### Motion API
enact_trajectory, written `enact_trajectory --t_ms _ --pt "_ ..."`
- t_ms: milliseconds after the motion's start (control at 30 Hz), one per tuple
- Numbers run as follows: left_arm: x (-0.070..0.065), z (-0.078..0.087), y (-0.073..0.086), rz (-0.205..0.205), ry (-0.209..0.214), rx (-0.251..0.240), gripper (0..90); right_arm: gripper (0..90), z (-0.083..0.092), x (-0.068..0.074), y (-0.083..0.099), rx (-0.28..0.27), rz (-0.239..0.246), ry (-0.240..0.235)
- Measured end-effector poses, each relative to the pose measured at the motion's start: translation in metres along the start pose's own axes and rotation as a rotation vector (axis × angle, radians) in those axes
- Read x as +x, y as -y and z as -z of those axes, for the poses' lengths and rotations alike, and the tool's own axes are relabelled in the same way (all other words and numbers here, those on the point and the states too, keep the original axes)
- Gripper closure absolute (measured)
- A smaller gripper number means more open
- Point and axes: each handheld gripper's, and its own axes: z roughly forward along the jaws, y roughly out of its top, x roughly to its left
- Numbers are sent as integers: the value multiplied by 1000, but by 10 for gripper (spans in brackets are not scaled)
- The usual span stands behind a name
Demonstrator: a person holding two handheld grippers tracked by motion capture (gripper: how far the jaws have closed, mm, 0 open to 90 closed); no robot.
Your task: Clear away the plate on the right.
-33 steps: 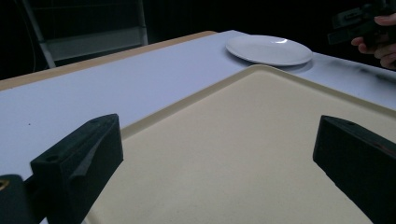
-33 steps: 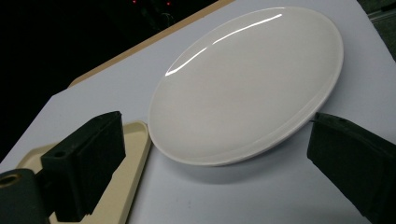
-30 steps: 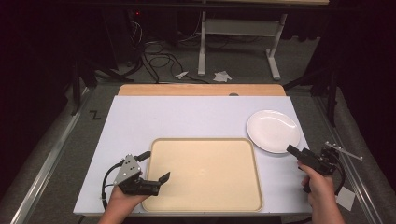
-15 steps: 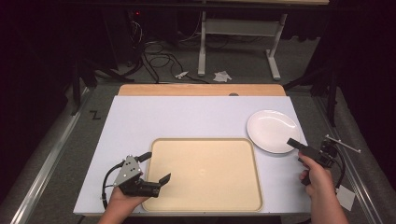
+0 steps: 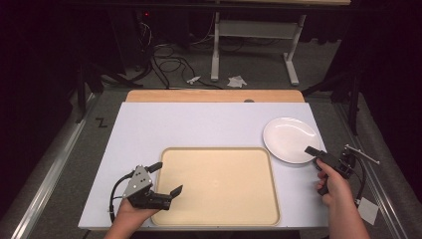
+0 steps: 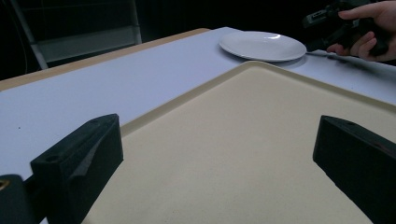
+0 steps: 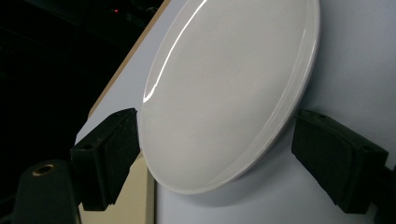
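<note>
By plate (image 5: 290,139): R gripper (image 5: 312,151) (closing).

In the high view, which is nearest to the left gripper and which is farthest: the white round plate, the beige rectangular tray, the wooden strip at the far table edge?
1. Beige rectangular tray: directly beside the left gripper.
2. Wooden strip: far table edge.
3. White round plate: far right.
Two and three are close; the plate looks slightly farther.

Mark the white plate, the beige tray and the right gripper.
white plate (image 5: 288,137), high view, middle of its face.
beige tray (image 5: 214,184), high view, bare floor.
right gripper (image 5: 313,153), high view, between its fingers at the plate's edge.
</note>
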Motion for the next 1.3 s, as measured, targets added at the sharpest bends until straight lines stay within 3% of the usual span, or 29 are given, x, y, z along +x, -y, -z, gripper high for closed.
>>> enact_trajectory --t_ms 233,300,333,600,800,933,1033,1300 --pt "0 1 0 -4 -1 0 24 205 -12 -6 -4 -9 -89 -16" --pt "0 1 0 -5 0 3 24 214 -12 -7 -5 -15 -94 -22" --pt "0 1 0 -6 1 2 24 236 -14 -10 -7 -22 -125 -31" --pt "-2 0 0 -4 4 -5 24 379 -14 -10 -6 -27 -101 13" --pt "-4 0 -1 -12 8 1 26 445 -15 -5 -1 -38 -14 77" --pt "-4 0 -1 -12 6 -3 27 579 -14 -5 0 -33 31 124" --pt "-4 0 0 -15 8 2 28 599 -13 -8 -2 -31 -7 108" --pt "-4 1 -1 -17 12 -3 36 639 -12 -12 -2 -31 -35 94"
